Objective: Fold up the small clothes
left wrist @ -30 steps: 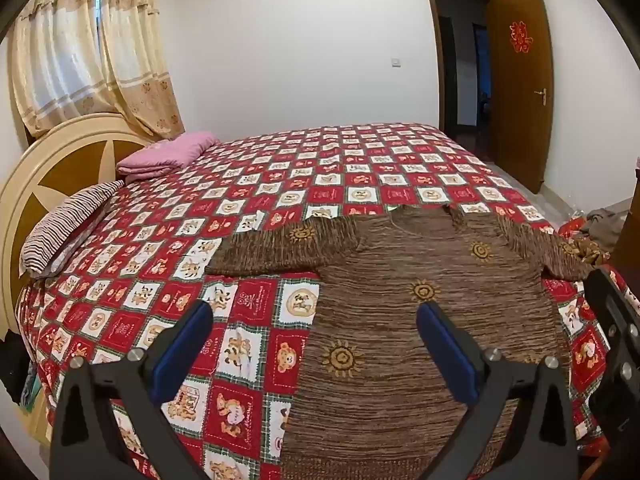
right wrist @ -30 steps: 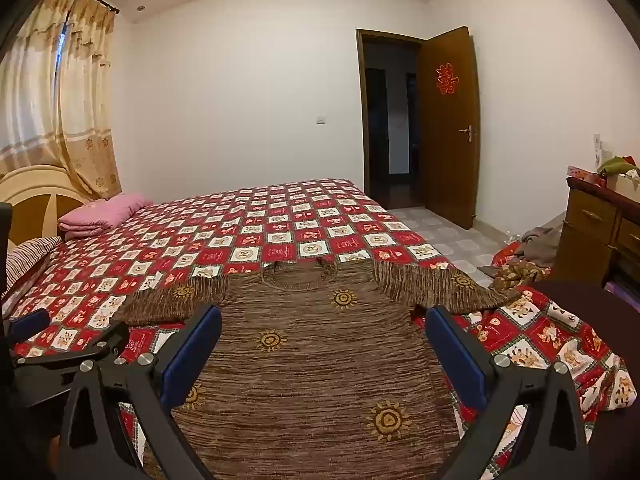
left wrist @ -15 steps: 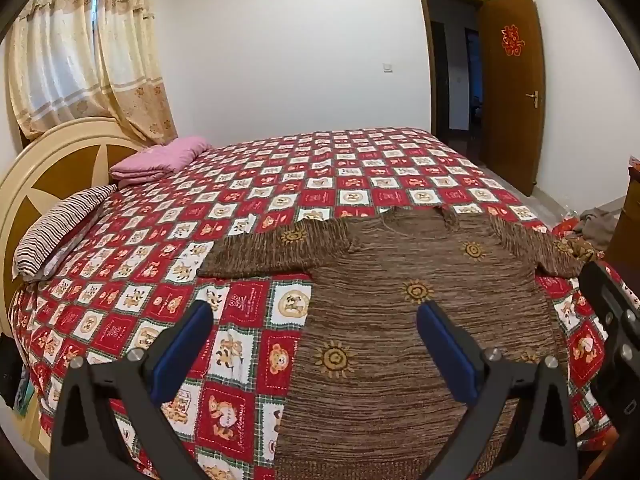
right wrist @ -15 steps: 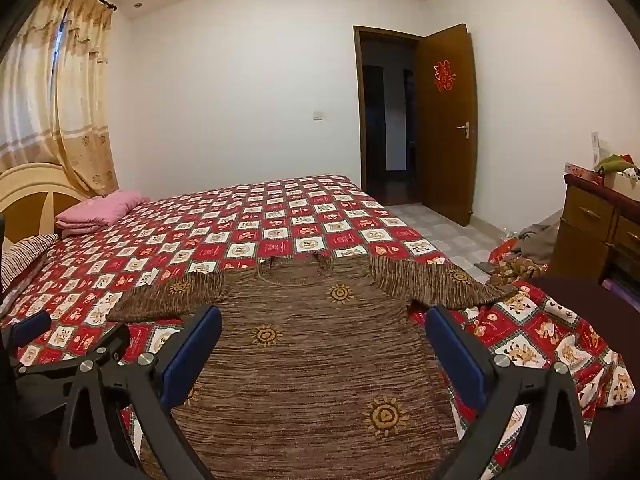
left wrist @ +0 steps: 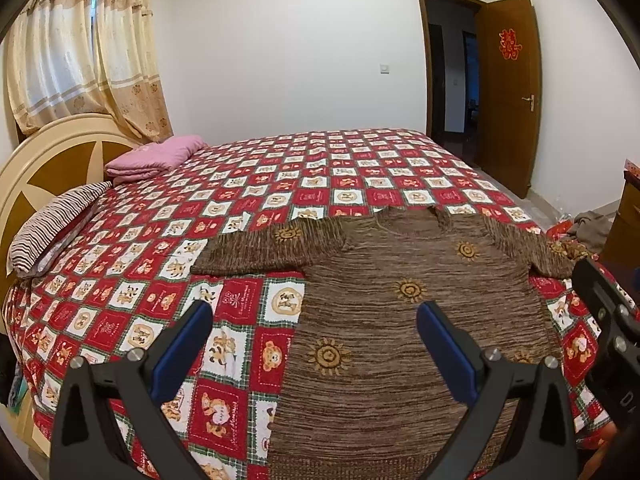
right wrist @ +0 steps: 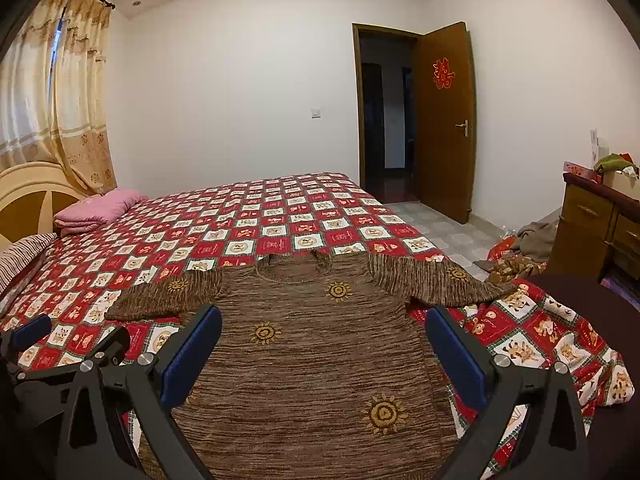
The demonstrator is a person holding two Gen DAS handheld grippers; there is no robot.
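On the bed's [right wrist: 280, 216] near edge, brown sweater [right wrist: 320, 360] lies flat, front up, both sleeves spread, neck toward the far edge; left hand-held gripper [left wrist: 316, 344] hovers over its left hem side, fingers wide apart, holding nothing; right hand-held gripper [right wrist: 324, 352] above the sweater's middle, also spread, empty.

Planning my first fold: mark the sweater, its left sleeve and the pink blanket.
sweater [right wrist: 316, 364], right wrist view, chest
left sleeve [left wrist: 268, 250], left wrist view, mid-sleeve
pink blanket [left wrist: 154, 156], left wrist view, top fold
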